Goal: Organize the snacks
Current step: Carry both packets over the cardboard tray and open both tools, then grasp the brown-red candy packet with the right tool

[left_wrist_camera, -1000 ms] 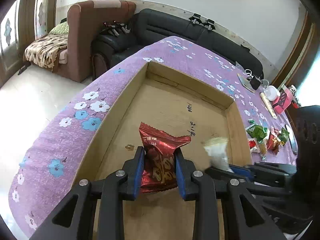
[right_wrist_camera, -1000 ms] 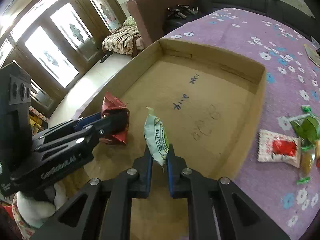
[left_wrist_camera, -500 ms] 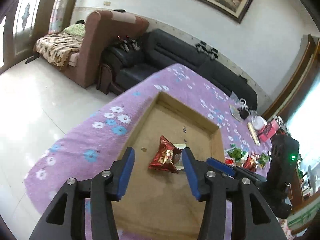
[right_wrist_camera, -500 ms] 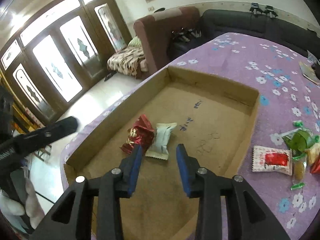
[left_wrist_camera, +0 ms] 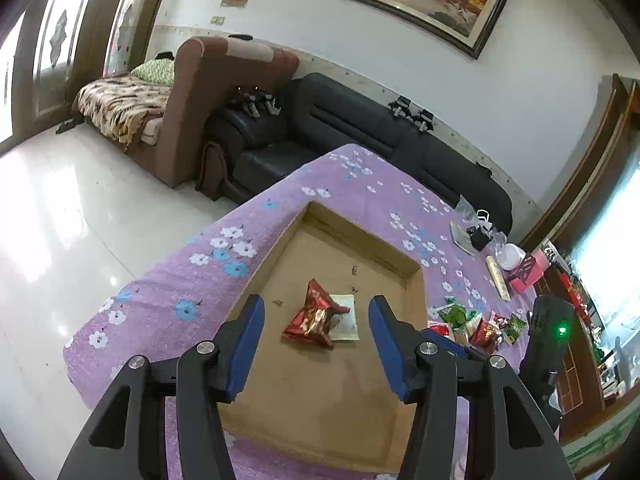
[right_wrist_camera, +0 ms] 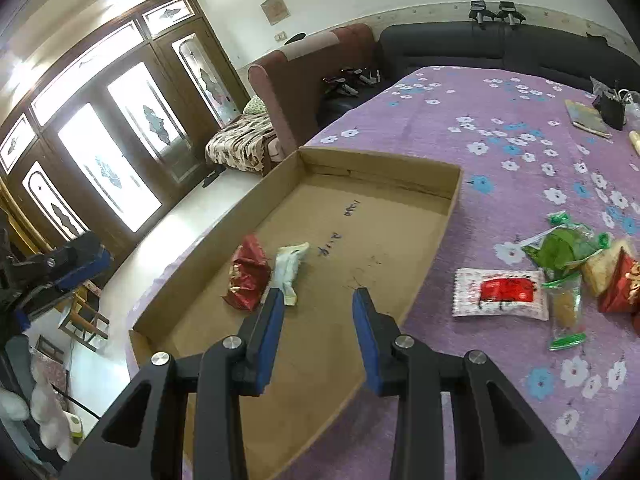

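Note:
A shallow cardboard tray (left_wrist_camera: 360, 236) (right_wrist_camera: 380, 156) lies on the purple flowered tablecloth. On its floor a red foil snack packet (left_wrist_camera: 314, 318) (right_wrist_camera: 248, 276) rests beside a white packet (left_wrist_camera: 346, 316) (right_wrist_camera: 290, 266), the two touching. My left gripper (left_wrist_camera: 316, 304) hovers above them, its jaws opening, with nothing between them. My right gripper (right_wrist_camera: 319, 294) is open and empty over the tray's near part, just right of the white packet. Several loose snacks lie on the cloth right of the tray, among them a white-and-red packet (right_wrist_camera: 500, 292) and a green one (right_wrist_camera: 560, 244).
The tablecloth's edge (left_wrist_camera: 132, 320) drops to a tiled floor on the left. A black sofa (left_wrist_camera: 400, 140) and a brown armchair (left_wrist_camera: 224, 80) stand behind the table. A notebook (right_wrist_camera: 588, 118), a pink box (left_wrist_camera: 528, 276) and other small items sit at the table's far right.
Both grippers opened and let go of their packets, the red one and the white one, which now lie in the tray. Both grippers then rose and drew back.

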Demonstrator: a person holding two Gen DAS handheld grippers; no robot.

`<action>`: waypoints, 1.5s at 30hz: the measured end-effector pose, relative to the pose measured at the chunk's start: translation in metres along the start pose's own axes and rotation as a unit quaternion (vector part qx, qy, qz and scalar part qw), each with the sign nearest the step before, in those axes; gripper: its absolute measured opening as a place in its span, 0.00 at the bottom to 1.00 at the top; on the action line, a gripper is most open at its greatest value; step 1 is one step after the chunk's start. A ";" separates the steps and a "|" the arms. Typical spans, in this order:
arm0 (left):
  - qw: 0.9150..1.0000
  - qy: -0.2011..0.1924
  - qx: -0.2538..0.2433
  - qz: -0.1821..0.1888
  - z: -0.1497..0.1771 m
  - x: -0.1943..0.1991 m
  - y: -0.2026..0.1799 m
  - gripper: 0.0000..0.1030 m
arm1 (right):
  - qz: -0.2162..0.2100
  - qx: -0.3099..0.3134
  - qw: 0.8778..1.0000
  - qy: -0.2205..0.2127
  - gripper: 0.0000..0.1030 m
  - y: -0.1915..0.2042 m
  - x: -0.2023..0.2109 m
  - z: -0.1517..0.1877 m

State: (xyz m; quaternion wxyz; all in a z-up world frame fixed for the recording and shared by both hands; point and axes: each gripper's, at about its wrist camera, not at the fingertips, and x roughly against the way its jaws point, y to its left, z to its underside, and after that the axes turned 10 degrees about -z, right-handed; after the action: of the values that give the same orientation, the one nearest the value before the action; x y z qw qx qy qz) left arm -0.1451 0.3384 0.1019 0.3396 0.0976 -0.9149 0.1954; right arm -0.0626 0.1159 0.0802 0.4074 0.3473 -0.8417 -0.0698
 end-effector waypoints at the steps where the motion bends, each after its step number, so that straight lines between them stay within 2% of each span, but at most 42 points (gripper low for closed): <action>1: 1.000 -0.002 0.002 -0.003 -0.001 0.002 -0.002 0.57 | 0.004 0.000 1.000 -0.004 0.34 -0.002 0.002 -0.003; 5: 1.000 -0.006 -0.016 -0.012 0.000 0.012 -0.021 0.59 | 0.006 -0.006 1.000 -0.022 0.34 -0.008 0.013 -0.012; 11: 0.998 -0.022 -0.052 -0.006 0.008 0.024 -0.050 0.61 | 0.008 -0.007 1.000 -0.021 0.35 -0.015 0.023 0.001; 21: 0.998 -0.033 -0.053 0.009 0.013 0.039 -0.068 0.61 | 0.037 -0.027 0.998 -0.047 0.35 -0.045 0.066 0.014; 28: 0.998 -0.038 -0.056 0.018 0.014 0.043 -0.072 0.61 | 0.056 -0.046 0.996 -0.051 0.35 -0.061 0.077 0.022; 34: 0.998 -0.029 -0.054 0.034 0.018 0.036 -0.084 0.61 | 0.068 -0.050 0.994 -0.067 0.35 -0.071 0.096 0.027; 38: 0.996 -0.009 -0.064 0.059 0.027 0.022 -0.107 0.61 | 0.082 -0.062 0.991 -0.080 0.35 -0.085 0.117 0.035; 41: 0.994 0.003 -0.076 0.074 0.035 0.013 -0.125 0.61 | 0.108 -0.071 0.987 -0.099 0.35 -0.100 0.145 0.047; 45: 0.990 0.032 -0.080 0.108 0.043 -0.006 -0.148 0.61 | 0.141 -0.090 0.975 -0.148 0.37 -0.120 0.194 0.057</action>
State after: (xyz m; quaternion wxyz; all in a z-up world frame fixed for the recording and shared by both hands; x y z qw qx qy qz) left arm -0.1197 0.1862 0.1118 0.3524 -0.0356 -0.9214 0.1597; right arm -0.1239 -0.1082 0.1185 0.3140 0.1734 -0.9232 -0.1377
